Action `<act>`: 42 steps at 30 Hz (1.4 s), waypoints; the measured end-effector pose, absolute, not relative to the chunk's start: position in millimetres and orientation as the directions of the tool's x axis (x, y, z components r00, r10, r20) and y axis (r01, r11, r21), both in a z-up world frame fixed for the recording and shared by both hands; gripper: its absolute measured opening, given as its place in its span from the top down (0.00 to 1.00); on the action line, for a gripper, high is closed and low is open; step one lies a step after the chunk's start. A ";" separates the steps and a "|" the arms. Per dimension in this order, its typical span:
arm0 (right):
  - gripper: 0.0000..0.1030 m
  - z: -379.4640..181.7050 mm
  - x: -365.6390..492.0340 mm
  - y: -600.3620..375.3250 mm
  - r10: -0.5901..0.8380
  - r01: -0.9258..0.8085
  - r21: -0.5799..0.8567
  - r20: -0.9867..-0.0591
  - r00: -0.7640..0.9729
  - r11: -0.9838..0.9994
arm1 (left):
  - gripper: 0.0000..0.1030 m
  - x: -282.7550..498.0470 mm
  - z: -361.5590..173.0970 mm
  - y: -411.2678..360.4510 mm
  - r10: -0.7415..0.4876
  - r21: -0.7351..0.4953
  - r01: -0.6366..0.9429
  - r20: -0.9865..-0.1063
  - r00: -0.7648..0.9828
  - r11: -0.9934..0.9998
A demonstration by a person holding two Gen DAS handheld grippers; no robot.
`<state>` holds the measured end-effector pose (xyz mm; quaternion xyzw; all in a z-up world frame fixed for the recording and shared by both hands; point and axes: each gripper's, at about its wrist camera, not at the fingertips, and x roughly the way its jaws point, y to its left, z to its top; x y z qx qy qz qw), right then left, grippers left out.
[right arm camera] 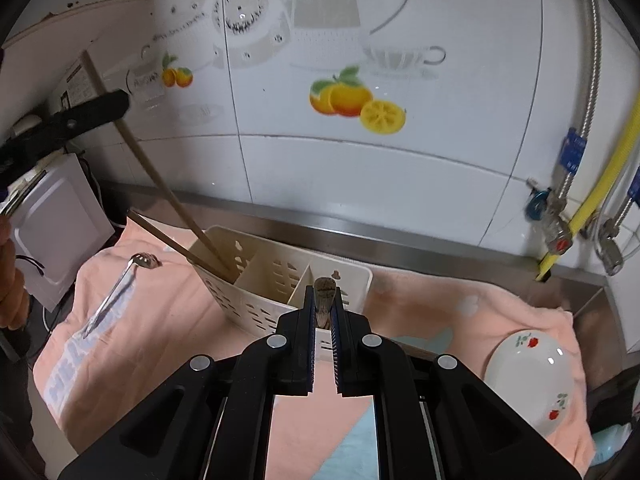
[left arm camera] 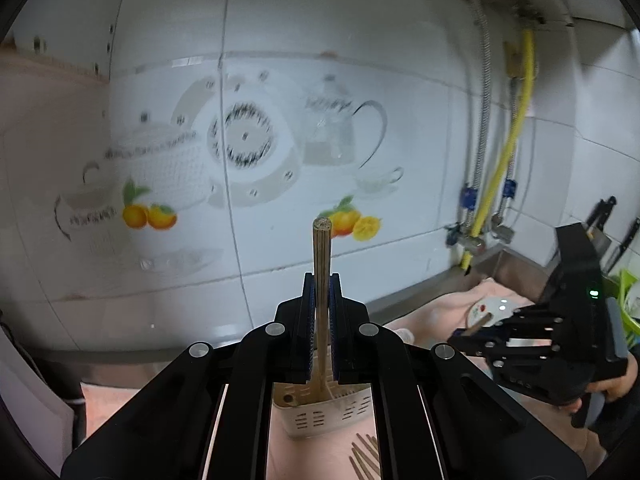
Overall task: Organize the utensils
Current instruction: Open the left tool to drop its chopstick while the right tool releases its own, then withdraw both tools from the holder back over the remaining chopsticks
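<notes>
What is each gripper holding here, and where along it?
Left gripper: thin wooden chopstick, clamped partway along, lower end in the cream slotted utensil caddy. Right gripper: a brown wooden utensil, clamped near its end.

Cream caddy (right arm camera: 256, 280), peach cloth (right arm camera: 160, 320)

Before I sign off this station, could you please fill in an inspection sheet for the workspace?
Surface: steel counter under a pink towel.
Job's things: cream utensil caddy; one chopstick leaning in its left compartment; loose chopsticks on the towel.
Clutter: metal tongs, floral bowl, green rack.
Grippers: left gripper shut on a chopstick; right gripper shut on a wooden utensil.
Cables: dark cords by a white appliance.
Surroundings: tiled wall, yellow hose, valves.
</notes>
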<state>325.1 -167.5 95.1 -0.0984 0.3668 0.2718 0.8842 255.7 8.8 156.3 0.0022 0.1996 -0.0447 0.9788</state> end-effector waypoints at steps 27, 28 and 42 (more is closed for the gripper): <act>0.70 83.8 226.8 -183.4 0.429 -0.557 -0.030 -0.602 0.673 0.830 | 0.42 210.8 112.3 18.9 -0.088 -0.049 0.073 -0.470 0.878 0.996; 0.69 76.0 218.4 -183.5 0.427 -0.557 -0.031 -0.608 0.670 0.830 | 0.38 204.7 109.5 18.7 -0.087 -0.052 0.070 -0.469 0.879 0.996; 0.69 -42.5 149.4 -180.8 0.343 -0.545 -0.021 -0.756 0.558 0.838 | 0.28 123.3 19.9 25.2 -0.071 -0.109 0.010 -0.579 0.812 0.994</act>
